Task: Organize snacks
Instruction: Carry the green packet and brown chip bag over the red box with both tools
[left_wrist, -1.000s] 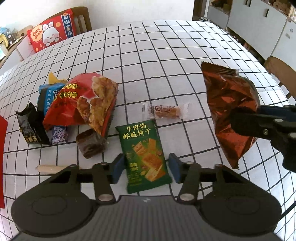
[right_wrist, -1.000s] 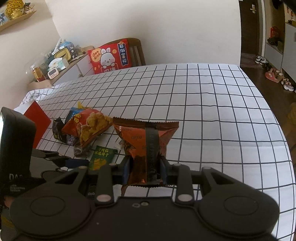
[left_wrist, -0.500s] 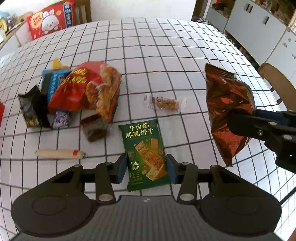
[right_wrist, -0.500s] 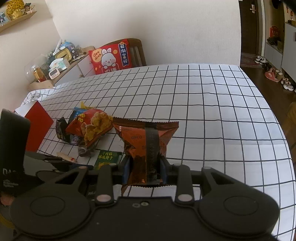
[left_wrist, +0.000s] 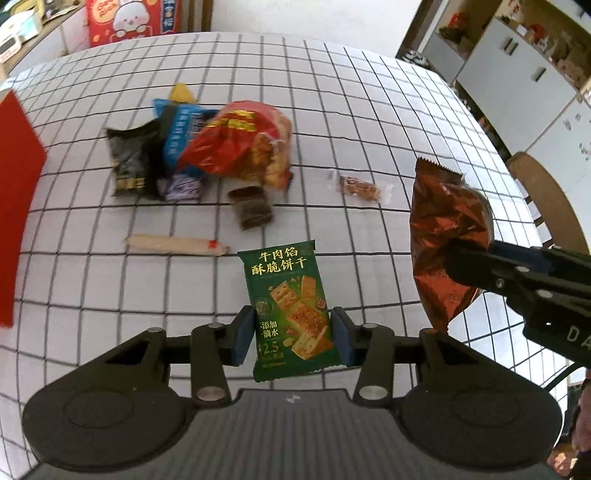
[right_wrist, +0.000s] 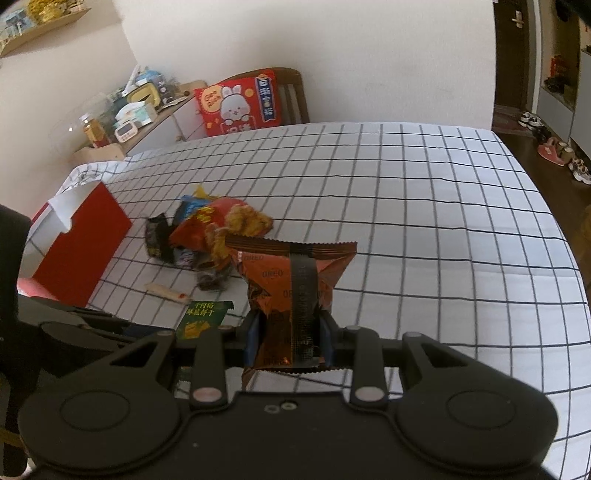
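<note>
My left gripper (left_wrist: 291, 336) is shut on a green cracker packet (left_wrist: 290, 310) and holds it above the checked tablecloth; the packet also shows in the right wrist view (right_wrist: 201, 319). My right gripper (right_wrist: 289, 339) is shut on a brown Oreo bag (right_wrist: 295, 288) held upright in the air; the bag also shows in the left wrist view (left_wrist: 447, 236), to the right of the green packet. A heap of snacks lies on the cloth: a red chip bag (left_wrist: 236, 144), a blue packet (left_wrist: 181, 129), a black packet (left_wrist: 127, 162).
A small dark bar (left_wrist: 251, 212), a long pale stick (left_wrist: 173, 245) and a clear-wrapped sweet (left_wrist: 360, 186) lie loose on the cloth. A red box (right_wrist: 79, 247) stands at the table's left edge. A wooden chair (left_wrist: 546, 195) stands at the right.
My left gripper has lifted and pulled back with the green packet, so more of the table and the red box show. The right gripper still holds the Oreo bag, shifted slightly.
</note>
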